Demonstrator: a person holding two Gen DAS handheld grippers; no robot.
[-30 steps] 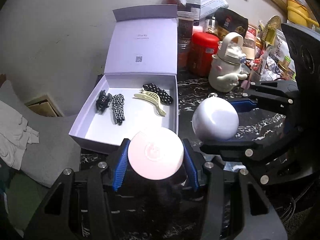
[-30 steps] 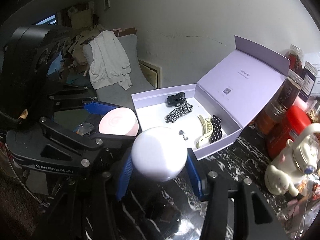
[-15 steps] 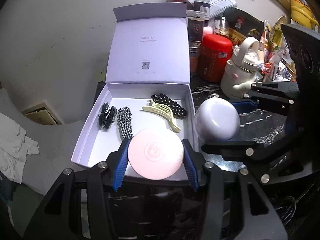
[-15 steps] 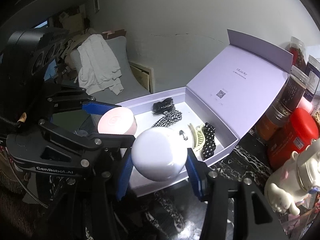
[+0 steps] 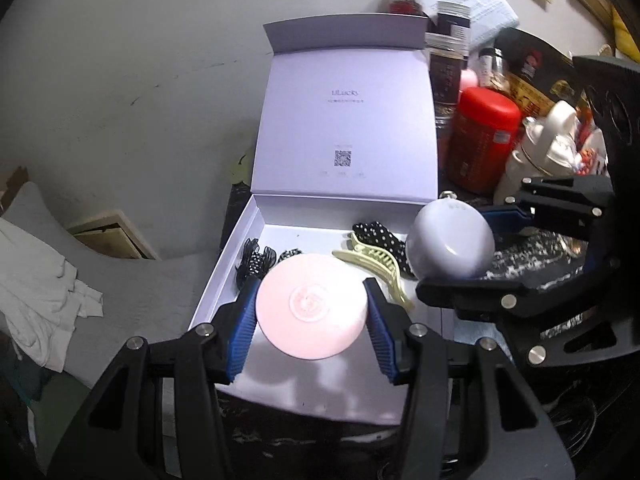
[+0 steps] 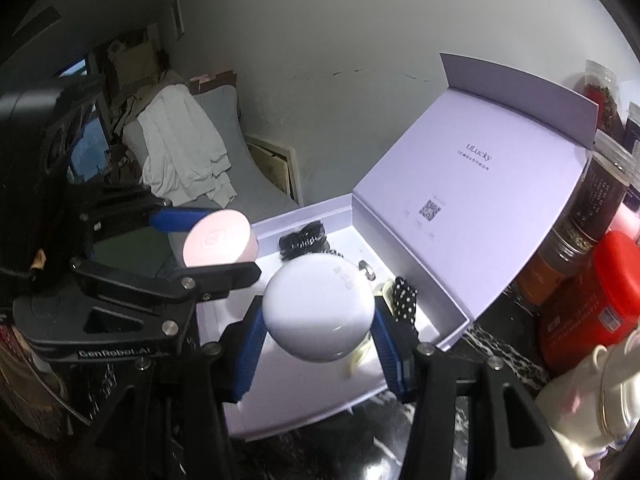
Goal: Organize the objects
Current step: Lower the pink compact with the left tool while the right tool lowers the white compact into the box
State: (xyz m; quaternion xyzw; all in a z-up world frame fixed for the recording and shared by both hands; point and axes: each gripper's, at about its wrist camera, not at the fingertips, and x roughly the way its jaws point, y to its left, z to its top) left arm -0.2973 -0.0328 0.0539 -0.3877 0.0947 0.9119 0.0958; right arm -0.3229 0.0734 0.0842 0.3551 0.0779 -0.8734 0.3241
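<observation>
Both tools have advanced over the open box (image 5: 224,272), angled downward, left tool (image 5: 312,312) clamping a pink disc (image 5: 312,306), right tool (image 6: 318,320) a white dome (image 6: 320,308).

Grey wall (image 5: 120,80), grey armchair (image 6: 224,120)

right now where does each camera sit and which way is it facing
Left wrist: on the left gripper, looking down along its fingers at the pink round case they clamp over the open box; right gripper at its right.
Right wrist: on the right gripper, looking down at the white round case it clamps; left gripper at its left.
Shared: box, both cases, red canister.
</observation>
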